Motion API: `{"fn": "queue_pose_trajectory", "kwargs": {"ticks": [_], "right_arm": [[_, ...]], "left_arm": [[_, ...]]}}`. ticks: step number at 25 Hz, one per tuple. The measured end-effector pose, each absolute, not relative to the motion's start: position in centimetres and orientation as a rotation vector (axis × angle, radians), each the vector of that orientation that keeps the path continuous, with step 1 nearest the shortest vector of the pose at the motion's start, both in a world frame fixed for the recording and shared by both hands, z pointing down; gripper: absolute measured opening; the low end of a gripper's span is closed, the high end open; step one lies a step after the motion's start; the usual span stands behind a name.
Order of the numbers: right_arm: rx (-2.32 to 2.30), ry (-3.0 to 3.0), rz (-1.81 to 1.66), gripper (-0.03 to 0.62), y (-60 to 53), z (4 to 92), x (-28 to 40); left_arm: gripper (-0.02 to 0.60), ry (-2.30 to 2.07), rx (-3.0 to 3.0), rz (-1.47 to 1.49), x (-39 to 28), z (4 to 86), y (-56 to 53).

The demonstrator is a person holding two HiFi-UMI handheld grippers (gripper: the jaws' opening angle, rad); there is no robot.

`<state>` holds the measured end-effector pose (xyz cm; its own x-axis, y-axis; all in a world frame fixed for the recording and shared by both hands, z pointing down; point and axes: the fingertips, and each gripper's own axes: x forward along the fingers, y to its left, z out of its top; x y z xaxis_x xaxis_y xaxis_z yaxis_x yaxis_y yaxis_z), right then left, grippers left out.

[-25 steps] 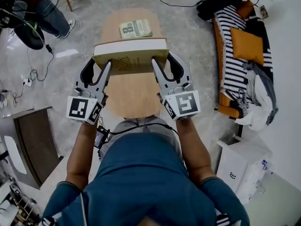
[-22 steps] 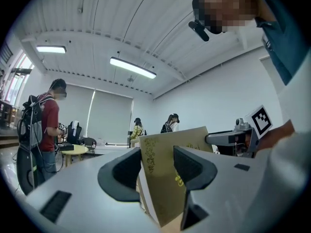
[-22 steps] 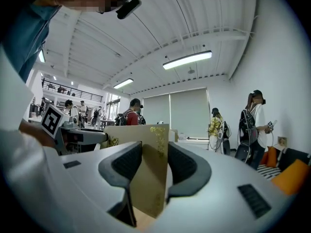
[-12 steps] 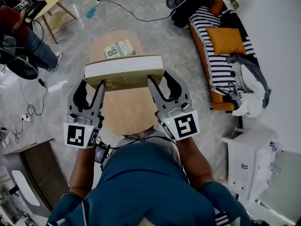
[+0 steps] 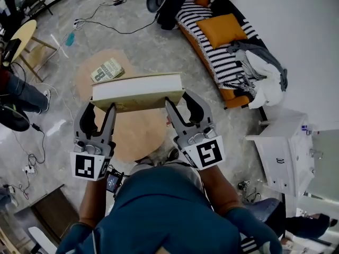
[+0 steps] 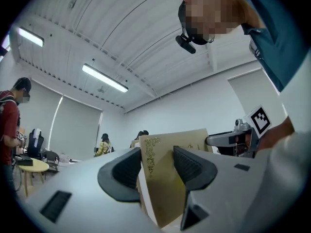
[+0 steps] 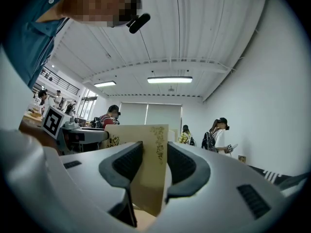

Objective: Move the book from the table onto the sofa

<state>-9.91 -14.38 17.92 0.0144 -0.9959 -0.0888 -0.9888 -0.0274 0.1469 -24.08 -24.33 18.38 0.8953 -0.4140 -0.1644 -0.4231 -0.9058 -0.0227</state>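
Task item: the book (image 5: 137, 89), thick, tan cover and white page block, is held in the air above the table (image 5: 132, 139), carried between both tools.
Left tool: the left gripper (image 5: 99, 110) pinches the book's left end, with its pads pressed on the two faces.
Right tool: the right gripper (image 5: 181, 102) pinches the book's right end. Its jaws have just been closing a little, with the book between them.
Destination: the sofa (image 5: 212, 54) stands far right under a black-and-white striped cover, well apart from the book. An orange cushion (image 5: 221, 29) lies on it, and a heap of cloth (image 5: 262, 78) lies at its near end.
Hidden: the book's near edge lies behind the jaws. Much of the tabletop is covered by the book and tools (only its round outline shows).
Cut off: the sofa's far end runs out at the top edge.
Hard to make out: the people in the background of both gripper views are small.
Writing, table: a second book (image 5: 107, 69) lies flat at the table's far left. Its cover shows a large "8", and the smaller words are too small to read.
Writing, held book: there is a gilt leaf ornament down one cover edge, and no title is legible.
Markings: each gripper carries black-and-white square markers (image 5: 86, 165).
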Motion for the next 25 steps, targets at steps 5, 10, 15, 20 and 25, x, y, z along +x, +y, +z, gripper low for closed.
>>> {"fn": "queue_pose_trajectory", "kwargs": {"ticks": [5,10,15,20,25], "right_arm": [[2.324,-2.036,-0.271,0.166,-8.9,17.4,-5.6],[2.442,-1.901,-0.280,0.164,-0.8,16.8,0.1],[2.537,-1.778,-0.287,0.163,8.2,16.7,5.6],[2.604,-1.688,-0.293,0.163,17.3,17.1,10.2],[2.648,-1.604,-0.301,0.161,24.5,17.2,14.1]], "left_arm": [[0.199,0.455,-3.013,0.322,-18.5,16.8,-20.2],[0.199,0.284,-3.028,0.311,-11.3,16.0,-13.5],[0.199,0.153,-3.038,0.269,-4.6,16.3,-5.7],[0.199,0.047,-3.040,0.253,1.2,16.9,2.5],[0.199,-0.049,-3.037,0.260,5.9,17.0,9.2]]}}
